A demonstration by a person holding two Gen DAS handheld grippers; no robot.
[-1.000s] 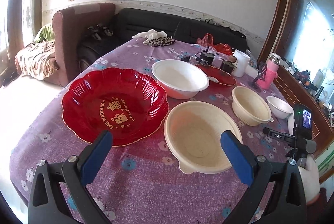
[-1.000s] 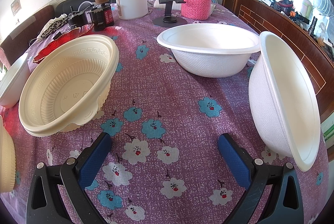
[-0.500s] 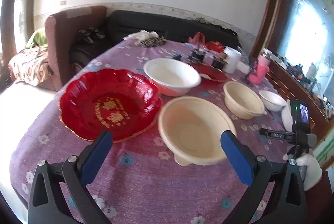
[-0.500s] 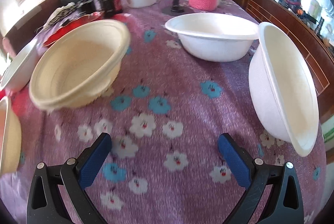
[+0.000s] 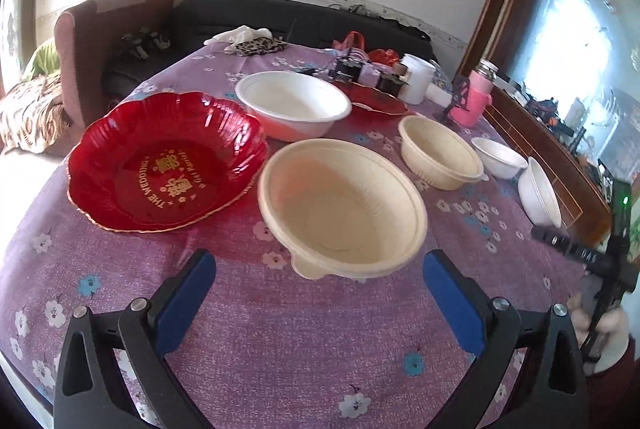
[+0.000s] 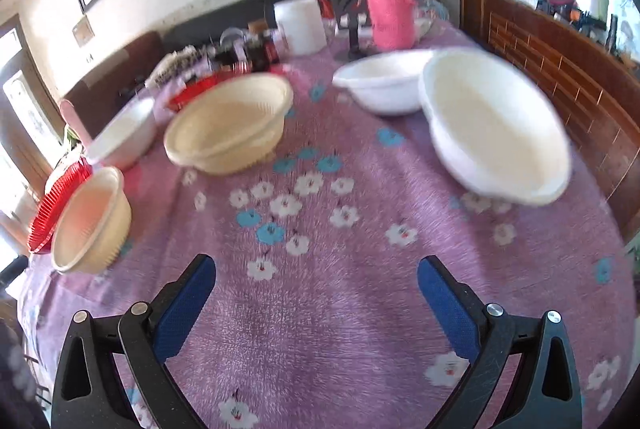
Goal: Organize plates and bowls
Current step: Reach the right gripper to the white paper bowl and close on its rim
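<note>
My left gripper [image 5: 320,293] is open and empty, held above the table just short of a large cream bowl [image 5: 340,209]. A red scalloped plate [image 5: 164,165] with gold lettering lies to its left, a large white bowl [image 5: 292,105] behind. A smaller cream bowl [image 5: 440,153] and two small white bowls [image 5: 498,159] [image 5: 540,193] sit to the right. My right gripper [image 6: 316,289] is open and empty, above bare cloth. In the right wrist view a white bowl [image 6: 496,129] is ahead right, another white bowl [image 6: 380,85] behind it, a cream bowl [image 6: 228,121] ahead left.
The table has a purple flowered cloth [image 5: 280,349]. A pink-sleeved flask [image 6: 390,9], a white jar [image 6: 300,25], small bottles and a small red dish [image 5: 376,101] crowd the far end. A sofa and armchair [image 5: 100,41] stand beyond. A wooden cabinet [image 6: 560,69] runs along the right.
Both grippers have pulled back and risen, so more of the table shows. The right wrist view has swung and is blurred. Both stay open and empty.
</note>
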